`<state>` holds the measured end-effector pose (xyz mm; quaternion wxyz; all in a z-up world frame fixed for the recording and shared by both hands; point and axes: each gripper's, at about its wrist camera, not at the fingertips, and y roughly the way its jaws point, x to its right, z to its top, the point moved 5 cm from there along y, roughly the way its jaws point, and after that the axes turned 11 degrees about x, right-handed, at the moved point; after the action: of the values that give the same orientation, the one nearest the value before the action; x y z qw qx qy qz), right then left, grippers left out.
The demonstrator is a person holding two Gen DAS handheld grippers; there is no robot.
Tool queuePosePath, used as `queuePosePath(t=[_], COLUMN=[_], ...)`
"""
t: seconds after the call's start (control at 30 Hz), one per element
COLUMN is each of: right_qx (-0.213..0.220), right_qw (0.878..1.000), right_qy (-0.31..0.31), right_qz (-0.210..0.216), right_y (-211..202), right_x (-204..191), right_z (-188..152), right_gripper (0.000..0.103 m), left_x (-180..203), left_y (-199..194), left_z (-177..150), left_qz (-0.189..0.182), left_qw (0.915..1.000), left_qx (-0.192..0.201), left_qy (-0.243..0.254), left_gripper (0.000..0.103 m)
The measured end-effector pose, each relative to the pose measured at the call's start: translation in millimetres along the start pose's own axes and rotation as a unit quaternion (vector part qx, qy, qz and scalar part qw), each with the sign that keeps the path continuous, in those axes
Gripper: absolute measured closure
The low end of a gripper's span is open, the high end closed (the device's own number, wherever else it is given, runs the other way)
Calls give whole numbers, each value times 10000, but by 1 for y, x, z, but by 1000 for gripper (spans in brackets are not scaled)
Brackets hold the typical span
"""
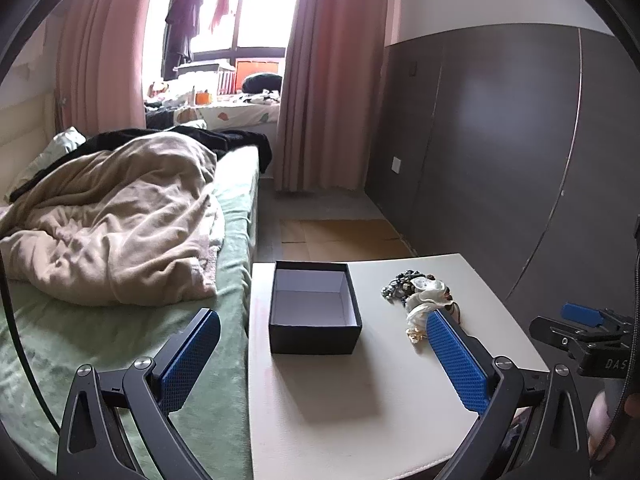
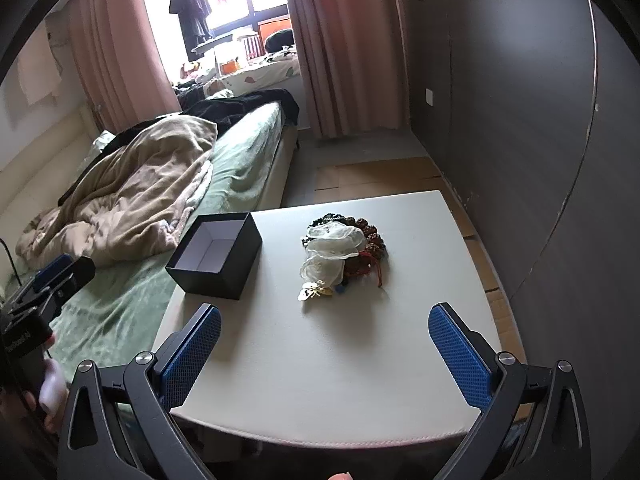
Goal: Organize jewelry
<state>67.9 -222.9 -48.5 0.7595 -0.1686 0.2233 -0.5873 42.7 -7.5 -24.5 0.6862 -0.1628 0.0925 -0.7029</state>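
With both grippers (image 1: 320, 354) (image 2: 324, 344) spread apart and empty, I judge the tangled jewelry pile (image 2: 344, 254) light and loose, best pinched at its soft white fabric flower (image 2: 334, 246).

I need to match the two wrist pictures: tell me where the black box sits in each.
Left wrist: black box at lower centre, on the table's left part, jewelry pile to its right.
Right wrist: black box left of centre, at the table's left edge.
Shared landmark: the jewelry pile.
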Motion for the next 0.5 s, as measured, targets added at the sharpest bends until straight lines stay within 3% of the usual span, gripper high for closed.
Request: queuePosePath(t=[0.5], right_qx=[67], right_qw=[10000], right_qy=[8], right_qz=[-44], right_y=[-4], right_x=[7], right_z=[2], right_gripper=[0], left_x=[6], left_y=[0], left_z=[-1], left_qz=[-137], left_qw=[9999], left_qx=[-32], left_qy=[27], left_gripper=[0])
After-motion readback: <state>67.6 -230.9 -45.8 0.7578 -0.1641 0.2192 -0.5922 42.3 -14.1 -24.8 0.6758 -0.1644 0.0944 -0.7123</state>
